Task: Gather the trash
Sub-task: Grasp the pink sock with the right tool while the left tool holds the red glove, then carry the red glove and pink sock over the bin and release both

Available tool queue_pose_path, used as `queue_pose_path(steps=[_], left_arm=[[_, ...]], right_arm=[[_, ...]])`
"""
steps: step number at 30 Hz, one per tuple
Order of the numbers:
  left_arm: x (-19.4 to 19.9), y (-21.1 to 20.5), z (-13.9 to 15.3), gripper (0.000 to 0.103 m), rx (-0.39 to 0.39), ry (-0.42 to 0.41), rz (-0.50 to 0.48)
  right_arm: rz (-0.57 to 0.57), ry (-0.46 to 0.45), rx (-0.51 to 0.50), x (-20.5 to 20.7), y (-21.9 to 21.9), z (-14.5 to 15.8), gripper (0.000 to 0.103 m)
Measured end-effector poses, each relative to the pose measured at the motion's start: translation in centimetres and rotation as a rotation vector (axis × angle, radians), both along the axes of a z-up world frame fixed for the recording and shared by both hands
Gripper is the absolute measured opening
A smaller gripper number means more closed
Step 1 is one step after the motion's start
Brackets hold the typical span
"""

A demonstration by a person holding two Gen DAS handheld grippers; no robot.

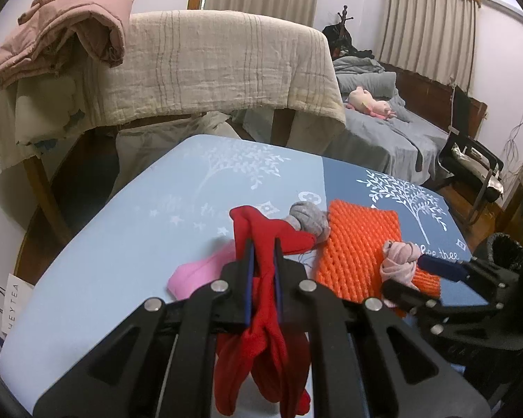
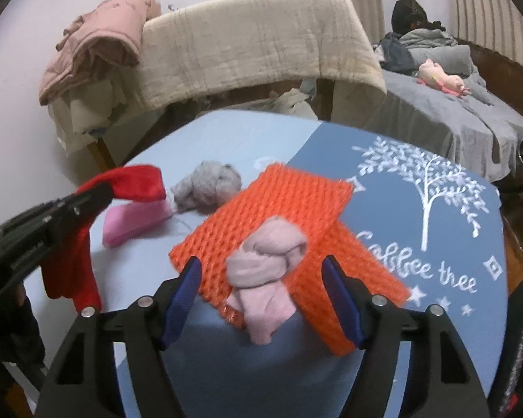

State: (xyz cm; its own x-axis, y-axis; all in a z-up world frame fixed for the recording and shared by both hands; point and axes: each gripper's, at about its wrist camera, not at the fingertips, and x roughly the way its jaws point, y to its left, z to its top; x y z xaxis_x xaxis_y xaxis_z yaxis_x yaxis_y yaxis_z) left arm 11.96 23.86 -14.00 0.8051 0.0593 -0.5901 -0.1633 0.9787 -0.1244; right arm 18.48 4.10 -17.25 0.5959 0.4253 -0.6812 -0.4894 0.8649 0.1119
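Observation:
My left gripper [image 1: 263, 244] is shut on a red cloth [image 1: 261, 331], which hangs down between its jaws above the blue table [image 1: 122, 244]; the cloth also shows in the right wrist view [image 2: 129, 181]. My right gripper [image 2: 261, 268] is open, its jaws on either side of a knotted pale pink cloth [image 2: 265, 278] that lies on an orange foam net [image 2: 279, 216]. The pink cloth [image 1: 399, 261] and the net [image 1: 359, 244] show in the left wrist view too. A grey balled sock [image 2: 205, 184] and a bright pink piece [image 2: 136, 223] lie on the table.
A black-lined trash bin [image 1: 505, 247] stands off the table's right edge. Behind the table are a chair draped with a beige blanket [image 1: 219, 66], a pink jacket [image 1: 62, 31], and a bed with grey bedding [image 2: 453, 111]. A white paper bag [image 1: 14, 296] sits left.

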Motion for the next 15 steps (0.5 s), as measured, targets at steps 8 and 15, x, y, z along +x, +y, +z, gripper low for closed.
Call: queue_pose_path(steps=[8,15], left_arm=[[-0.3,-0.6,0.4,0.009,0.007,-0.005,-0.011],[-0.9,-2.8,2.1,0.009,0.006,-0.037,-0.041]], right_arm=[[0.025,0.044,0.019,-0.4,-1.1,0.0,0.026],[0.025,-0.003,0.078,-2.4,-4.0,3.5,0.023]])
